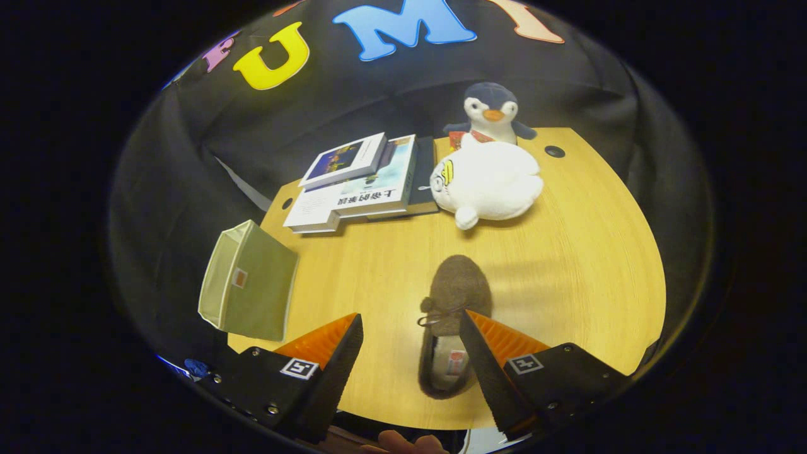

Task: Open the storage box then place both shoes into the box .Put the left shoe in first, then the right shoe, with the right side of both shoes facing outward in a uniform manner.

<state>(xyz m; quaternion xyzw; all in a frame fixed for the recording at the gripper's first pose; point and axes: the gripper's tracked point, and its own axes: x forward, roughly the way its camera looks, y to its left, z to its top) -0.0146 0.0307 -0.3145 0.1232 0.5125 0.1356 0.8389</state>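
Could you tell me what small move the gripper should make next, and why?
Probably shift sideways to centre on the brown fuzzy slipper: the hand-held gripper is open, and the slipper lies against one finger rather than midway between them, on the wooden table.

A shoe (452,328) lies on the table (567,265) between the spread fingers of the gripper (411,328), nearer the right one. The storage box (247,290) sits left; books (362,183) and plush toys (488,180) lie beyond.

I count one shoe (452,321), one box (248,282), three books (365,183) and two plush toys (488,180).
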